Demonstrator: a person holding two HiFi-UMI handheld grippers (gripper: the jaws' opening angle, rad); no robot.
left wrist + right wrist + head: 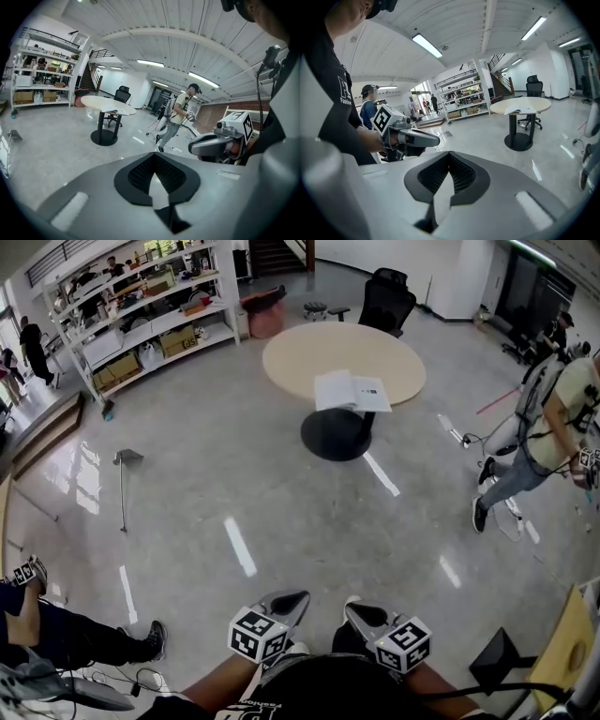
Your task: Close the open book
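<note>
An open white book lies on the near edge of a round beige table with a black pedestal, far ahead across the floor. Both grippers are held low, close to my body and well short of the table. My left gripper is shut with nothing in it, and my right gripper beside it is also shut and empty. In the left gripper view the jaws meet, and the book shows small on the table. In the right gripper view the jaws meet, with the book at the right.
A black office chair stands behind the table and metal shelves fill the back left. A person walks at the right and another sits at the lower left. A long-handled dustpan lies on the grey floor.
</note>
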